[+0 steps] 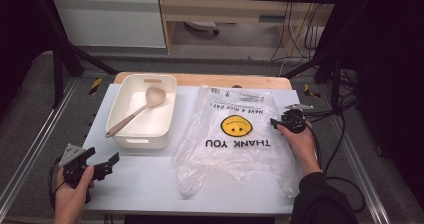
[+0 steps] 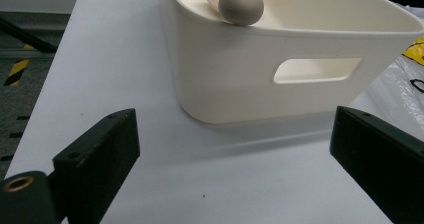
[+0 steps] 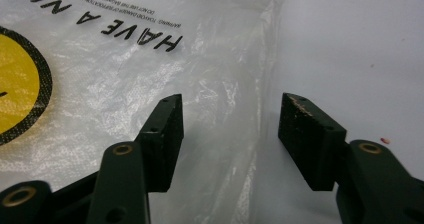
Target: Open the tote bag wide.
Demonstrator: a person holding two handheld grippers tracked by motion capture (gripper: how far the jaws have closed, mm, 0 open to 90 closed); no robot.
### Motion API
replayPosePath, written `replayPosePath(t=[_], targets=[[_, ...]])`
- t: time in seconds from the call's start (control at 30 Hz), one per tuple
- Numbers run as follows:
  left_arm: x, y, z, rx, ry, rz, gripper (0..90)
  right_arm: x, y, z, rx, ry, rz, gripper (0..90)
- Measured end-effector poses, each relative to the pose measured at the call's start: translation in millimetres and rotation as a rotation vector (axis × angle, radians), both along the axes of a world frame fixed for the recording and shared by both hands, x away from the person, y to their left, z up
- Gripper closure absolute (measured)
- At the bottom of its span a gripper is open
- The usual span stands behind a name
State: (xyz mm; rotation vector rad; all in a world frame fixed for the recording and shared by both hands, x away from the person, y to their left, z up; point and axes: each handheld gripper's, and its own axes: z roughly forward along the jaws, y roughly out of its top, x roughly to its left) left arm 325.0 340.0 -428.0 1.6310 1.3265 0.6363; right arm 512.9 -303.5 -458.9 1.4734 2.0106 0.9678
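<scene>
A clear plastic bag (image 1: pixel 235 134) with a yellow smiley and "THANK YOU" print lies flat on the white table (image 1: pixel 145 184). My right gripper (image 1: pixel 276 123) is low at the bag's right edge. In the right gripper view it (image 3: pixel 230 119) stands open, its jaws astride the bag's (image 3: pixel 100 84) crinkled side edge without pressing it. A white bin (image 1: pixel 125 134) holds a beige spoon (image 1: pixel 135 111), whose handle rests on the near left rim. My left gripper (image 1: pixel 105 161) hovers at the front left, open and empty, and in its own view it (image 2: pixel 235 149) faces the bin (image 2: pixel 240 84) and the spoon's handle end (image 2: pixel 242 6).
Metal rails run along both sides of the table. Black frame bars and cables stand at the back and right. A wooden board edge shows behind the white surface. Bare tabletop lies between the bin and the front edge.
</scene>
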Motion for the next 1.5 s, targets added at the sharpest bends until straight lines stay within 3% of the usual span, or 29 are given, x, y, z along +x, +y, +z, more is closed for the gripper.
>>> replayPosePath(t=[0.27,0.37,0.63,0.87,1.4,1.5], targets=[[0.1,0.0,0.2,0.003,0.002,-0.001,5.4,-3.4,0.2,0.1,-0.003,-0.012,0.04,80.2],[0.2,-0.4,0.3,0.002,0.003,-0.001,5.5,-4.7,0.0,-0.3,0.009,-0.01,0.049,88.3],[-0.1,-1.1,0.6,-0.002,0.0,-0.004,5.5,-5.7,-1.2,0.4,0.041,0.007,0.048,90.0],[-0.4,-1.0,1.1,0.001,-0.001,-0.003,5.5,-6.6,-7.7,1.5,0.047,-0.002,0.002,90.0],[0.0,-1.5,0.8,0.006,0.001,-0.008,5.5,-3.2,-43.2,3.1,0.127,-0.048,-0.206,90.0],[0.5,-1.7,0.8,0.004,0.002,-0.011,5.5,-1.1,-41.7,1.4,0.121,-0.052,-0.208,87.3]])
